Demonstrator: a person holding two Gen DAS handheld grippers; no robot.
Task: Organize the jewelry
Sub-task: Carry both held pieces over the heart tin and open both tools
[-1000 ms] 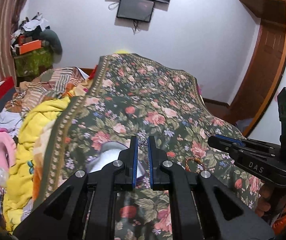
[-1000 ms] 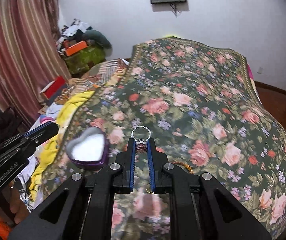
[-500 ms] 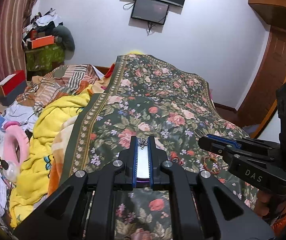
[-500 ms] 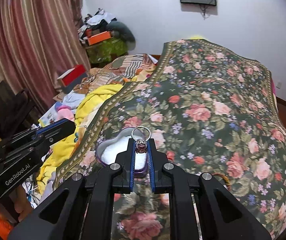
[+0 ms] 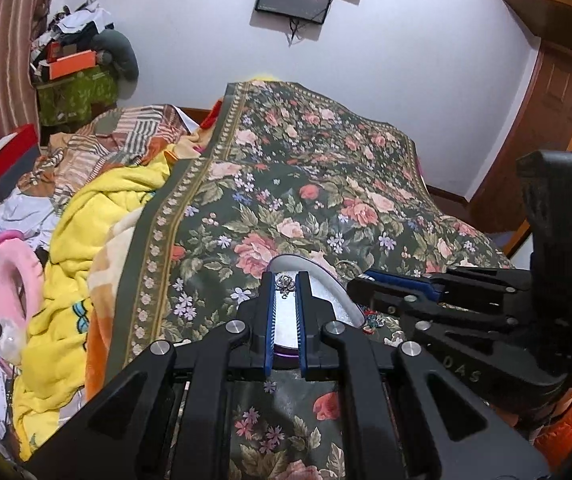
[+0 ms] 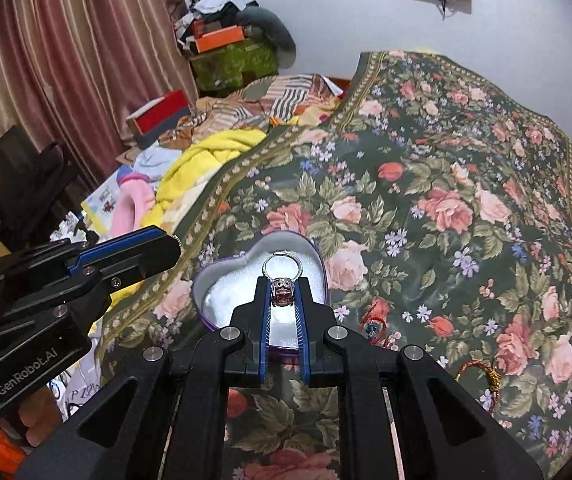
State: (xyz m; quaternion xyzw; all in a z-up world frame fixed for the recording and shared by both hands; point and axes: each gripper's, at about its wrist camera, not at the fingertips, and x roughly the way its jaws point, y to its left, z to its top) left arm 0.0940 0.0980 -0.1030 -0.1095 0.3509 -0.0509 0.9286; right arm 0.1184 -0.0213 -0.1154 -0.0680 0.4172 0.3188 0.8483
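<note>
A heart-shaped purple tin (image 6: 226, 292) with a silvery inside lies open on the floral bedspread (image 6: 445, 184). My right gripper (image 6: 283, 294) is shut on a silver ring (image 6: 282, 266) with a dark red stone, held just above the tin. My left gripper (image 5: 284, 285) is shut on a small silver ornament (image 5: 285, 282), also hovering over the tin (image 5: 325, 292). Each gripper shows in the other's view, the right one (image 5: 369, 280) at the right, the left one (image 6: 166, 246) at the left.
A red-and-blue beaded piece (image 6: 373, 326) and a red-gold bracelet (image 6: 481, 372) lie on the bedspread right of the tin. Yellow blankets (image 5: 86, 232), clothes and boxes are piled left of the bed. A wooden door (image 5: 549, 120) stands at the right.
Both grippers have moved down and in over the heart tin, each still holding its piece. The tin now sits directly under both sets of fingertips.
</note>
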